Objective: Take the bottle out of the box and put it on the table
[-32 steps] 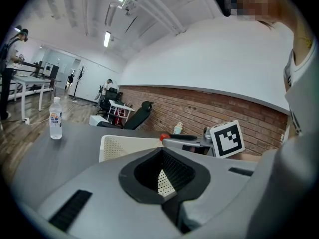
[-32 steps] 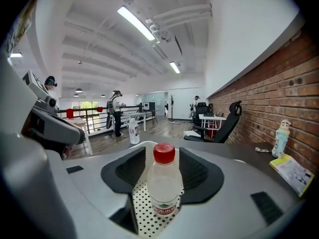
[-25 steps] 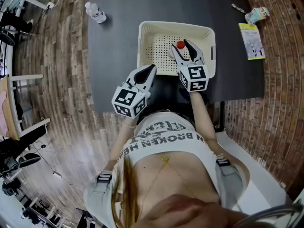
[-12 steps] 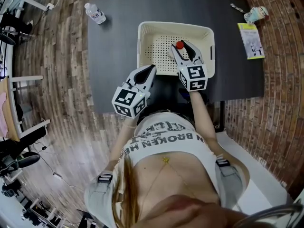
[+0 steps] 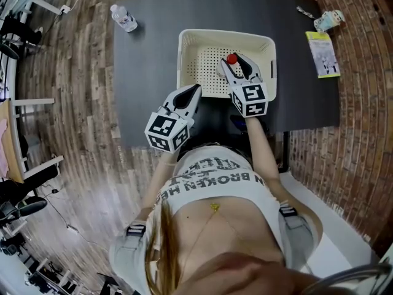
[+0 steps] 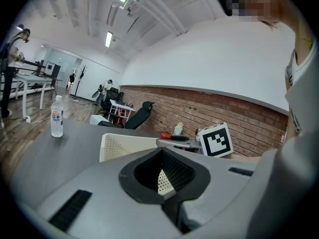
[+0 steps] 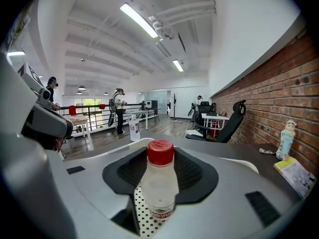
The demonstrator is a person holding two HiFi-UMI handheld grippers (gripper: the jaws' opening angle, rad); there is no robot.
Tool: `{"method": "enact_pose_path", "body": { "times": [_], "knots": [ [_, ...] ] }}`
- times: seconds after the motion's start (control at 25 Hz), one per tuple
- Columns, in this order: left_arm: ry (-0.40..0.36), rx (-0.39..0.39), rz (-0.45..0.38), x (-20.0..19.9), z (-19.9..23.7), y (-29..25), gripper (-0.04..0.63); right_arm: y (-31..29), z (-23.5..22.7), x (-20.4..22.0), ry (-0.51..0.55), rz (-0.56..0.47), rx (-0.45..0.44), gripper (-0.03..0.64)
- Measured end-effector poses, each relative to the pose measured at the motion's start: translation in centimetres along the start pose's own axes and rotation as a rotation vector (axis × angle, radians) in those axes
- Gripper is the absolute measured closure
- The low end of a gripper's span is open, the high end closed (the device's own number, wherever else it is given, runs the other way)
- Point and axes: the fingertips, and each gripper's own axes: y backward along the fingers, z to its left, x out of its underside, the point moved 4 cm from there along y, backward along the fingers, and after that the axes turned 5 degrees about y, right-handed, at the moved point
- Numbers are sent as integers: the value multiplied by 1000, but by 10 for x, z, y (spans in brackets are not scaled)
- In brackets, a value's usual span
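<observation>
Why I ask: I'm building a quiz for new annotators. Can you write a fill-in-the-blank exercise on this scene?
1. The bottle inside the white box has a ____ cap.
2. A second bottle stands upright outside the box, on the dark ____.
3. The left gripper has its jaws apart, with ____ between them.

Missing words: red; table; nothing.

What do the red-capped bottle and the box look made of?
The bottle looks like thin translucent plastic, slightly glossy; light passes through its body. Its cap is opaque red, probably plastic. The box is likely matte cream moulded plastic, evenly perforated.
</observation>
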Motion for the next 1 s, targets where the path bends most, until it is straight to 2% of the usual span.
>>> {"method": "enact_pose_path", "body": {
  "times": [0.52, 1.0],
  "knots": [
    [-7, 9, -4, 4, -6, 12, 591, 7, 2, -6, -1, -20, -26, 459],
    [-20, 15, -19, 5, -13, 18, 591, 45, -3, -79, 38, -104, -82, 460]
  ]
}}
